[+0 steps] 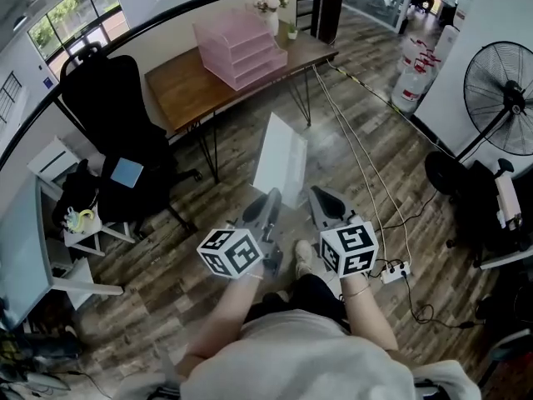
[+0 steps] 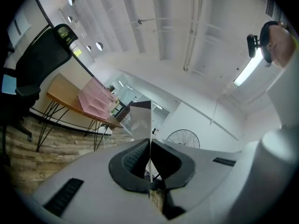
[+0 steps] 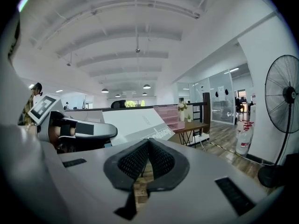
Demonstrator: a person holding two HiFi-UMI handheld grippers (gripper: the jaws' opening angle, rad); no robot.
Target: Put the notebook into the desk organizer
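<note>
left gripper: pinching white notebook by its near edge;
right gripper: jaws pressed together, empty;
organizer: pink; desk back edge

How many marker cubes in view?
2. Left cube rides on the left tongs, right cube on the right tongs, side by side low in head view. None looks hidden.

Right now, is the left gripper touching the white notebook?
Touching. The left gripper view shows the left gripper closed on the notebook along its thin edge.
</note>
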